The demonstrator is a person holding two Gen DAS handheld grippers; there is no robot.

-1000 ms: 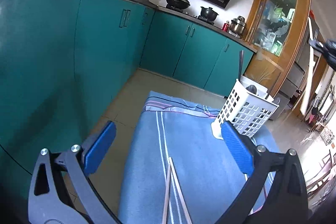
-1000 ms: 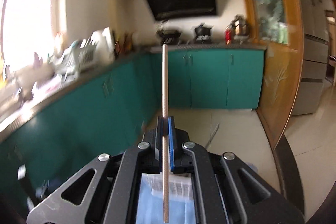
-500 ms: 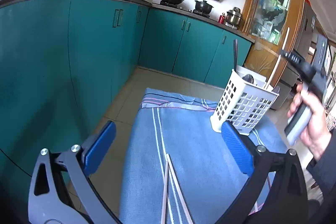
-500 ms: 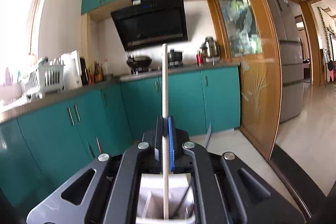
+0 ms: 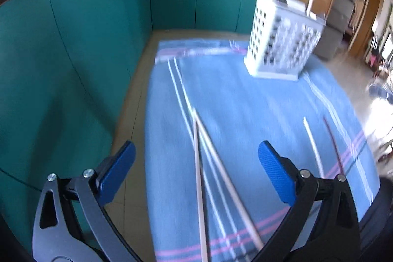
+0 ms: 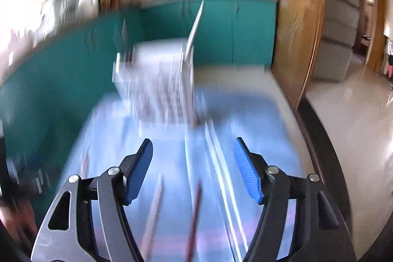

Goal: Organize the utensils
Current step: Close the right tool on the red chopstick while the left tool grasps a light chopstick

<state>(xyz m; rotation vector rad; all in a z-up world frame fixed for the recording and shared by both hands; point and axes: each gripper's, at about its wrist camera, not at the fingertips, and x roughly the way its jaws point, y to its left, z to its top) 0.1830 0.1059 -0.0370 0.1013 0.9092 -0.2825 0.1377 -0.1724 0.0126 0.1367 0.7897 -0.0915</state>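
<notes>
A white perforated utensil basket (image 5: 282,41) stands at the far end of a blue striped cloth (image 5: 245,100), with dark chopsticks and a pale one sticking out of it. Two pale chopsticks (image 5: 199,163) lie crossed on the cloth between the fingers of my left gripper (image 5: 196,171), which is open above them. A white chopstick (image 5: 312,146) and a dark red one (image 5: 332,144) lie to the right. In the blurred right wrist view my right gripper (image 6: 192,171) has its jaws opening with nothing between them; the basket (image 6: 157,87) is ahead, a pale chopstick (image 6: 195,28) leaning in it.
Teal cabinets (image 5: 73,41) run along the left and back, close to the cloth's left edge over a strip of tiled floor (image 5: 132,114). A wooden door frame (image 6: 292,41) and a grey fridge (image 6: 339,36) stand to the right.
The right gripper let go of the pale chopstick, which now stands in the basket, and dropped toward the cloth. The left gripper tilted down and moved in over the two crossed chopsticks.
</notes>
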